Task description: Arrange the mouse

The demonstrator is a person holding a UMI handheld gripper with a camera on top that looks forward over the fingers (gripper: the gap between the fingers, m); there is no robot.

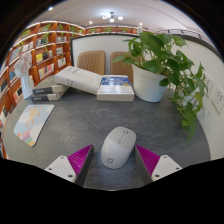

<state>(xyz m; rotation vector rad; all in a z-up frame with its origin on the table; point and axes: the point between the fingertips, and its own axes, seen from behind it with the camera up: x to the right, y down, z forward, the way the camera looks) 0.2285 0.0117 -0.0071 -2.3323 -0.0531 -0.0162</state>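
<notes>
A bookshelf (pixel 35 55) lines the far left wall, with a flat sheet (pixel 33 122) and a stack of books (pixel 50 92) on the grey desk (pixel 100 115) below it. Farther right, larger books (pixel 95 82) lie near the desk's back edge, and a leafy plant in a white pot (pixel 152 80) stands beyond them. The gripper (pixel 114 157) is spread wide, holding nothing, and the white mouse (pixel 118 146) rests on the desk between its pink pads, with a gap at each side.

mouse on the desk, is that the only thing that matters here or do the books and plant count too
Job: mouse, standing between the open fingers of the gripper.
Lying about: potted plant, book stacks, paper sheet, chairs, bookshelves.
</notes>
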